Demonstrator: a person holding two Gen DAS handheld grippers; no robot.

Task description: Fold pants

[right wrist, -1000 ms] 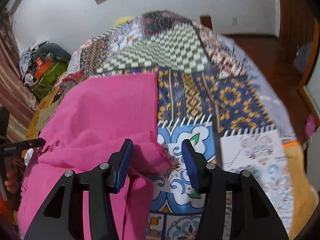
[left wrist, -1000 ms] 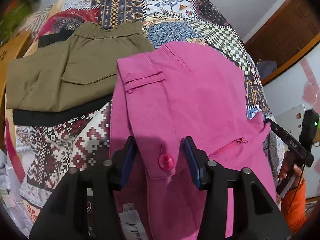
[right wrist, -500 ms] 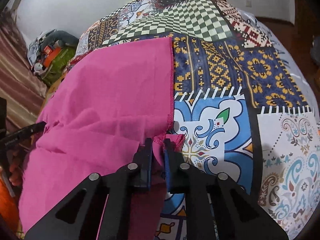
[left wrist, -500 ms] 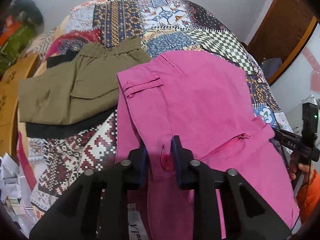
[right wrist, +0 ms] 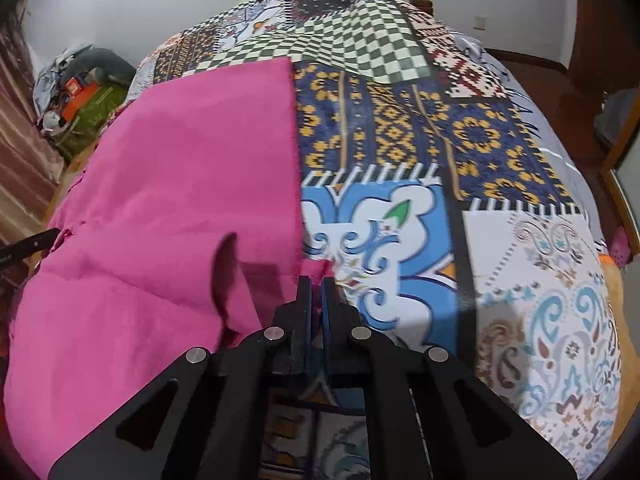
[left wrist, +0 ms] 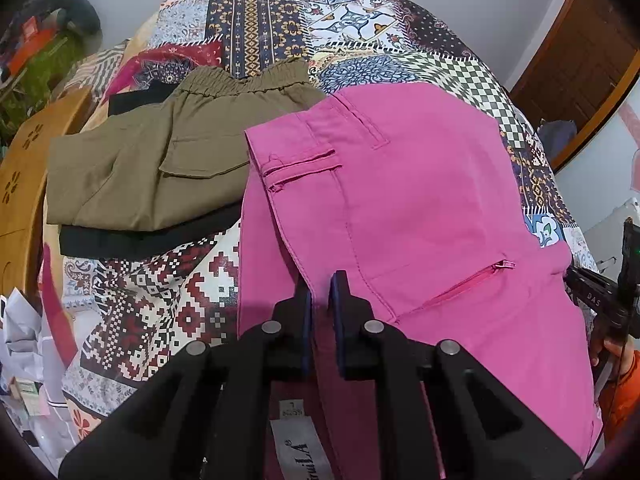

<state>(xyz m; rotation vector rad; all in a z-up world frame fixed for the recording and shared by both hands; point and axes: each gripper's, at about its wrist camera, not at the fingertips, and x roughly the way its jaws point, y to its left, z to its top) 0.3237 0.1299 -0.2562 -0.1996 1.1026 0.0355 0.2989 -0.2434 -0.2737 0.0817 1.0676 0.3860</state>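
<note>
Two grippers pinch the pink pants, which lie spread on a patchwork bedspread. At the waist end, the left gripper has its jaws nearly together, clamped on the waistband edge close to the fly, with the zip pocket just to its right and the size label below the jaws. At the hem end, the right gripper is pressed closed on the frayed corner of a leg hem. Folded olive shorts rest on a black garment beside the waistband.
</note>
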